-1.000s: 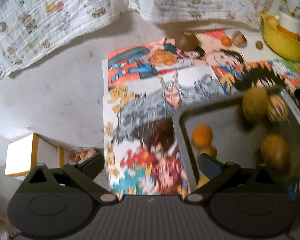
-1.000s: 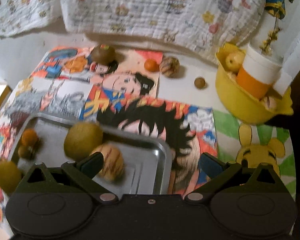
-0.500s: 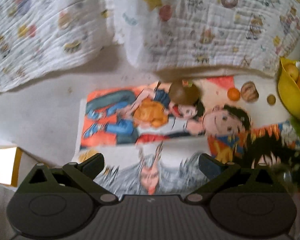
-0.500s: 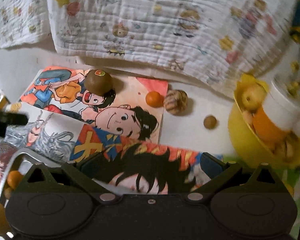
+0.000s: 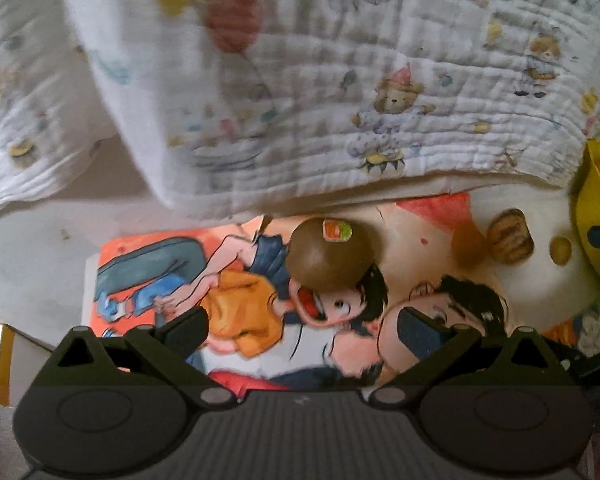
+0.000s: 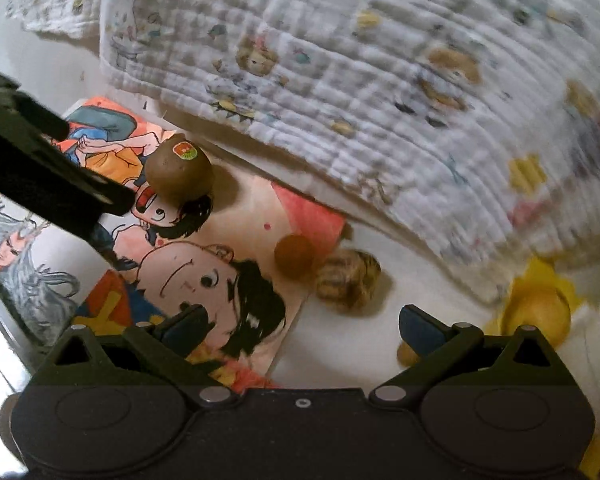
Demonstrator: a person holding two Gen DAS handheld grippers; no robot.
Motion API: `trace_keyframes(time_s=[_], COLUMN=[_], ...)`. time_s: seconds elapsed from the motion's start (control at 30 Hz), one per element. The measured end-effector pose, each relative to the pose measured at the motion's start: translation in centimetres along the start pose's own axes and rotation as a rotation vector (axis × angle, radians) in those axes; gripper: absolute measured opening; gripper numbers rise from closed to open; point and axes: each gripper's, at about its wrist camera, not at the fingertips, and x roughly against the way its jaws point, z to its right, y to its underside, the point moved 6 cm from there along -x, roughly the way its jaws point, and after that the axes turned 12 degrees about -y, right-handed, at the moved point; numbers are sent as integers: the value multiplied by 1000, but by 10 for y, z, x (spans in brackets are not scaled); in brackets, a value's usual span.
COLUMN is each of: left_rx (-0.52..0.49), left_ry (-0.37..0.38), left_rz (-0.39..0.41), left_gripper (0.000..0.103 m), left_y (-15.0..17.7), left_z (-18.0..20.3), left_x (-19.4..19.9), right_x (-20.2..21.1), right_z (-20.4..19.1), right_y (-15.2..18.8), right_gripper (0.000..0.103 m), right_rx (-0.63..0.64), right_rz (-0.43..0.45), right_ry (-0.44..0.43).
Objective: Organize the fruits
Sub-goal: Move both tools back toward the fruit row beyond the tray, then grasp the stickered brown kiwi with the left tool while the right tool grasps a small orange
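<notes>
Looks like the reach-for-fruit step. Left gripper spread wide, nothing held, lined up on the kiwi sitting on the poster near the blanket. Next: ease forward, straddle it, squeeze gently. Right gripper also released and empty, facing the orange and striped fruit. Only the right view catches the tray edge.
</notes>
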Motion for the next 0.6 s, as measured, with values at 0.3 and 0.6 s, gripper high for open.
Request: trace_keyframes(time_s=[0.3, 0.6], left_rx=[38, 52], left_ry=[-46, -63], left_rz=[-14, -46], left_gripper=[102, 101], left_y=[-21, -29], left_z=[13, 12], left_x=[-34, -52], right_x=[-32, -64], right_z=[-2, -6], right_y=[-23, -26], right_gripper=[84, 61], right_rx=[216, 389], right_rz=[13, -50], right_ry=[-62, -32])
